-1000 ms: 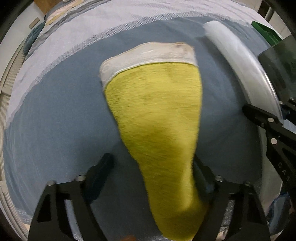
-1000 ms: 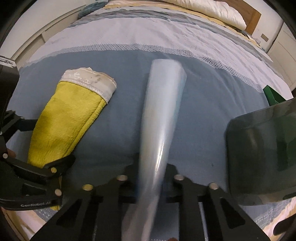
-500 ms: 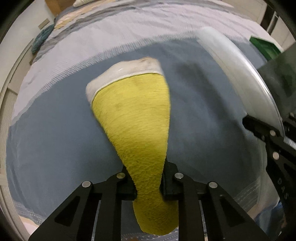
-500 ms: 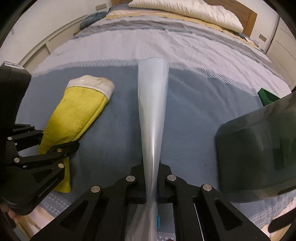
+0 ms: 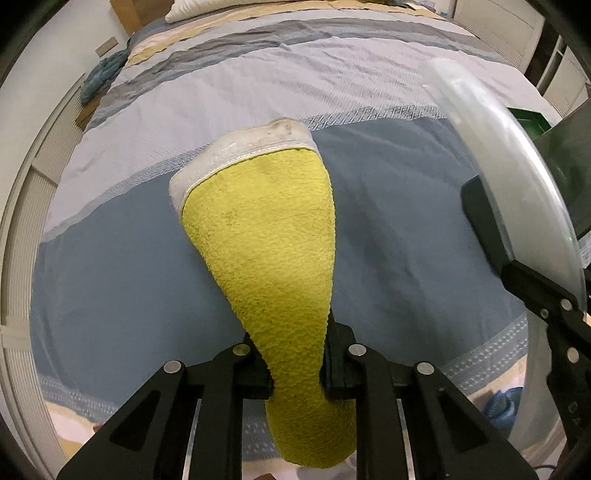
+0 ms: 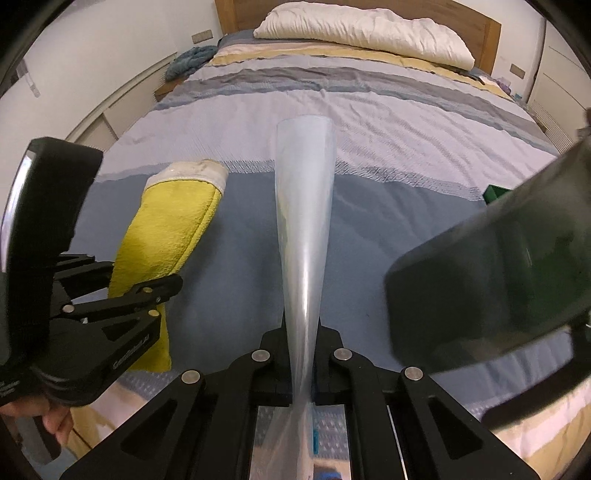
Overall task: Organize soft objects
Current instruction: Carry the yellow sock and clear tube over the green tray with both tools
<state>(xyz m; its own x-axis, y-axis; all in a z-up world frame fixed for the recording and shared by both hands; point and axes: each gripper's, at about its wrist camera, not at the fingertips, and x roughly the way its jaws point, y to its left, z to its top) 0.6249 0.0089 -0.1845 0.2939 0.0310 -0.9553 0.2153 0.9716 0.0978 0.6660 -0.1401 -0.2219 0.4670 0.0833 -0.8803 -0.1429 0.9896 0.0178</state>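
Towel [image 5: 266, 258] edge above bedspread [image 5: 110, 266]

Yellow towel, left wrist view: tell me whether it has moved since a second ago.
Yes. The yellow towel has risen off the bedspread, now pinched in the left gripper.

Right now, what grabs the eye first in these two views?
The yellow towel with a white hem, pinched in the left gripper above the blue bedspread. Beside it, a clear plastic bag is clamped in the right gripper, stretching toward the pillow.
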